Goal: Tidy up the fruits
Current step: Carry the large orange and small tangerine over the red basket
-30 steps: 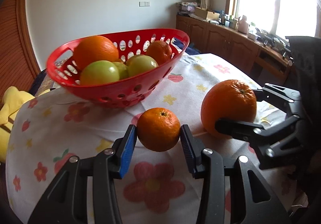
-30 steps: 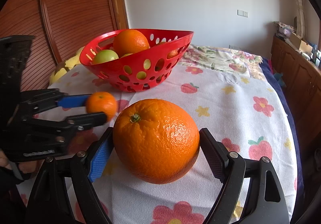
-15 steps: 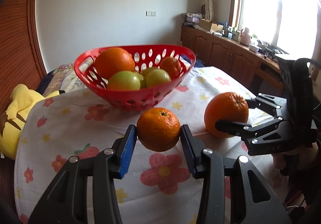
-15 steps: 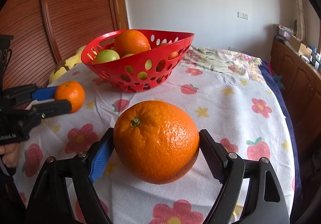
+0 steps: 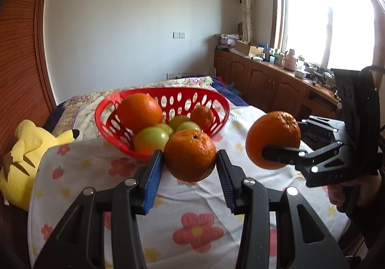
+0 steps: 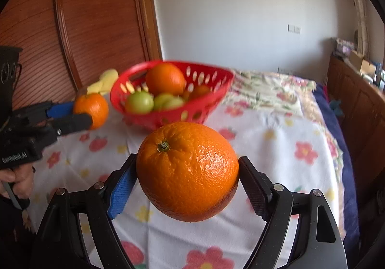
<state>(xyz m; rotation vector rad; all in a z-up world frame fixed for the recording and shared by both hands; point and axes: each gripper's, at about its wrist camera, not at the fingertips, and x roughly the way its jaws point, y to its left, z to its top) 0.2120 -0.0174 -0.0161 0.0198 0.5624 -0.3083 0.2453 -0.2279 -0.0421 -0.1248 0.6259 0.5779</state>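
My left gripper [image 5: 190, 170] is shut on a small orange [image 5: 190, 155] and holds it in the air, just in front of the red basket [image 5: 105, 124]. My right gripper [image 6: 187, 182] is shut on a large orange [image 6: 187, 170], also lifted above the cloth. The large orange shows at the right in the left wrist view [image 5: 273, 140]; the small orange shows at the left in the right wrist view [image 6: 91, 106]. The basket [image 6: 216, 81] holds a big orange [image 5: 139, 111], a small orange [image 5: 202, 116] and several green fruits [image 5: 151, 139].
The table carries a white floral cloth [image 5: 192, 220]. A yellow plush toy [image 5: 26, 153] lies at its left edge. Wooden cabinets with clutter [image 5: 276, 78] stand at the right under a window. A wooden panel wall [image 6: 72, 28] is at the left.
Both grippers have risen, lifting their oranges off the cloth. The basket now sits lower and farther in both views.
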